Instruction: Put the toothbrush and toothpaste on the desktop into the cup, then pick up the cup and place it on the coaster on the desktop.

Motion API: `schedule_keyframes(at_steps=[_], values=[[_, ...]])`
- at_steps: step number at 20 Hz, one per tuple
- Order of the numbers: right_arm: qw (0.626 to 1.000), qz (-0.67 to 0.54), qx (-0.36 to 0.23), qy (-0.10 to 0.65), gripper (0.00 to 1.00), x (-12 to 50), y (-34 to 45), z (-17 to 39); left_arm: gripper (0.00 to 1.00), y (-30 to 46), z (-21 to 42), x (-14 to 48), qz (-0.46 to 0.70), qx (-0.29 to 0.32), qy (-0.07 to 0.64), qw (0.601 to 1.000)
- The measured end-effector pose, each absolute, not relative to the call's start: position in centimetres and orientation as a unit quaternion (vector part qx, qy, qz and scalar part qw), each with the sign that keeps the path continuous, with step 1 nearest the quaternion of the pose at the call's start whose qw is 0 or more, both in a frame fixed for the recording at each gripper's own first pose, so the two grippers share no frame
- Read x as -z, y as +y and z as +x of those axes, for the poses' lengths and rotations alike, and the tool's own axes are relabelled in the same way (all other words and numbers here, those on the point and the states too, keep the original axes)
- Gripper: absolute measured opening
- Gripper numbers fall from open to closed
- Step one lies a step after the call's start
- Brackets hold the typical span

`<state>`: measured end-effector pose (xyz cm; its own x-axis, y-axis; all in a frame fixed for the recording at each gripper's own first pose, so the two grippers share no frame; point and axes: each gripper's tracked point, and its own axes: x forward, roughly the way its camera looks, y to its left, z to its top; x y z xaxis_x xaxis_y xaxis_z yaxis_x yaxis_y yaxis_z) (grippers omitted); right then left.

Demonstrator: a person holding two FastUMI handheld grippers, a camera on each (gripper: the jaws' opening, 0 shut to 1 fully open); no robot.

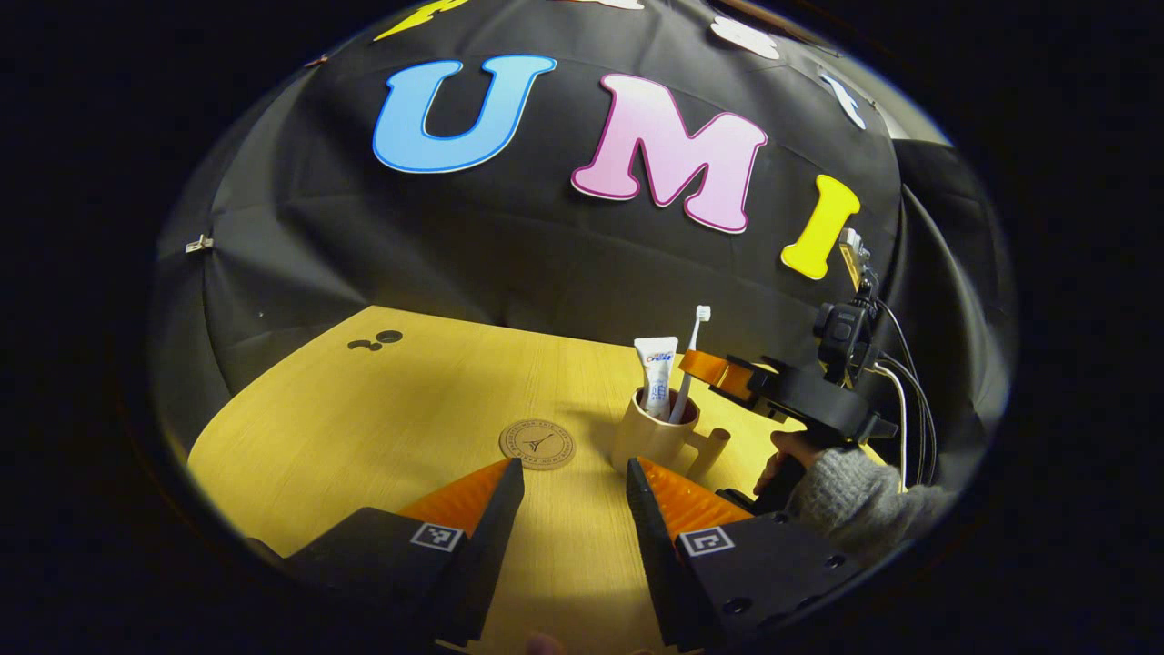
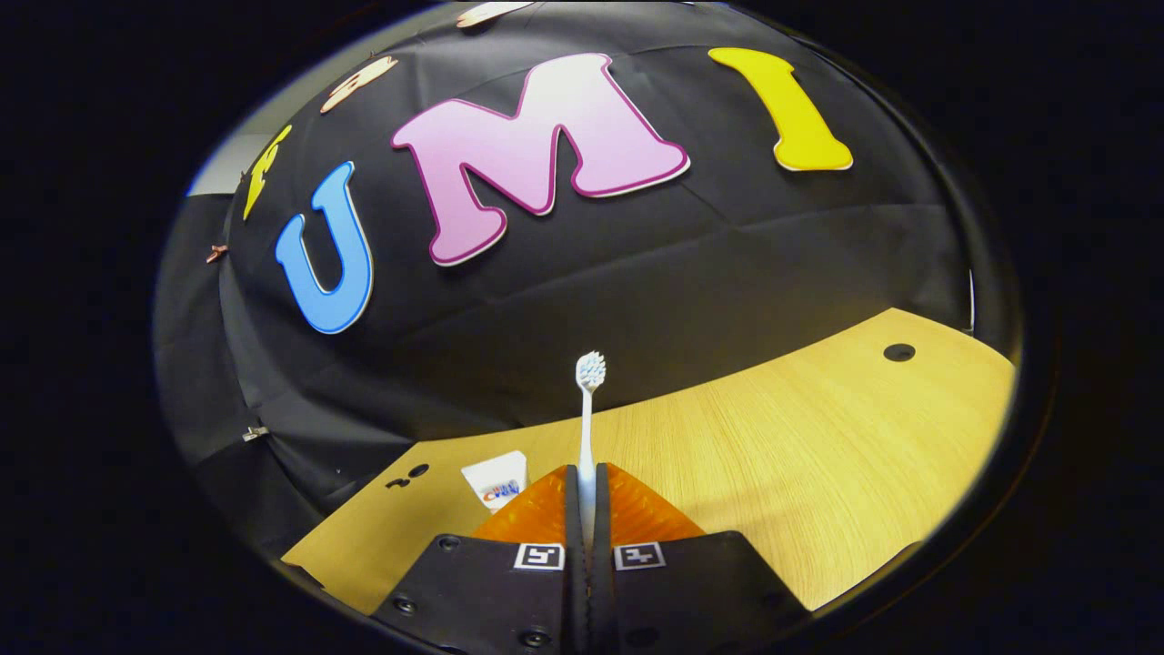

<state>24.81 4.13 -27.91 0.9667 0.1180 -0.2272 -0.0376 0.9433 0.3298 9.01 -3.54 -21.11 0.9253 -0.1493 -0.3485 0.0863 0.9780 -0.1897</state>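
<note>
Main risk here: tipping the cup [image 1: 657, 435]. Right gripper [image 2: 587, 509] pinching the toothbrush [image 2: 588, 428] low on the handle, both fingers pressed tight against it, bristle head sticking straight up in the right gripper view. Seen from the left gripper view, brush already leaning inside the cup beside the toothpaste [image 1: 657, 375], with the right gripper [image 1: 727, 375] just beside the rim. So any sideways tug before letting go probably levers the cup over, since a tall handle makes a decent pry bar. Letting go too abruptly looks less scary, brush seems seated already, though hard to tell whether the bottom end touches the cup floor.

Second worry: the handle of the cup points toward the person's sleeve [image 1: 850, 496], and the right gripper hangs close above it. Easy to clip on the way out.

Left gripper [image 1: 571, 496] spread wide, holding 0 things, touching nothing, hovering low over the desktop [image 1: 364, 409]. Coaster [image 1: 536, 443] sits just ahead of it, near the cup but apart from it on the left. Short hop for the cup later, yet 2 tall items inside make it top-heavy, so a tilted lift could spill them.
</note>
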Motion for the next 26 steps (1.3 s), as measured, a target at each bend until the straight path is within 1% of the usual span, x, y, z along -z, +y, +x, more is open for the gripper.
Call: schedule_keyframes(at_steps=[8,10,11,12,13,14,16,17,20,23,24,26], values=[[0.976,0.156,-0.048,0.142,0.13,29.3,4.3,24.4,0.72,-2.0,8.2,20.4,-0.084,0.045,0.182,0.979],[0.975,0.152,-0.051,0.153,0.26,29.6,4.2,23.9,0.72,-1.7,7.9,20.0,-0.087,0.041,0.18,0.979],[0.976,0.147,-0.051,0.155,0.26,29.5,3.9,23.4,0.72,-1.6,7.7,20.0,-0.088,0.04,0.18,0.979],[0.976,0.141,-0.049,0.159,0.28,29.3,3.5,22.9,0.72,-1.4,7.5,19.8,-0.087,0.039,0.18,0.979],[0.975,0.14,-0.05,0.165,0.32,29.0,3.2,22.5,0.72,-1.4,7.4,19.7,-0.087,0.039,0.18,0.979],[0.974,0.141,-0.052,0.171,0.55,28.6,2.8,21.8,0.72,-1.3,7.3,19.5,-0.085,0.04,0.18,0.979],[0.972,0.133,-0.057,0.187,0.65,27.8,1.6,20.5,0.72,-1.1,7.0,19.1,-0.082,0.042,0.177,0.98],[0.971,0.122,-0.059,0.198,0.63,27.6,0.9,19.7,0.72,-1.1,7.1,19.1,-0.081,0.043,0.177,0.98],[0.963,0.079,-0.061,0.252,0.63,27.8,-1.3,17.7,0.72,-0.5,6.8,18.9,-0.083,0.042,0.18,0.979],[0.942,0.044,-0.108,0.314,0.66,28.0,-0.6,16.0,0.72,0.1,6.1,19.0,-0.088,0.036,0.185,0.978],[0.932,0.026,-0.13,0.336,0.7,28.4,-0.4,15.6,0.72,0.4,5.9,19.1,-0.087,0.032,0.186,0.978],[0.91,-0.02,-0.167,0.38,0.71,29.5,0.0,15.1,0.71,1.3,5.3,19.2,-0.087,0.022,0.188,0.978]])
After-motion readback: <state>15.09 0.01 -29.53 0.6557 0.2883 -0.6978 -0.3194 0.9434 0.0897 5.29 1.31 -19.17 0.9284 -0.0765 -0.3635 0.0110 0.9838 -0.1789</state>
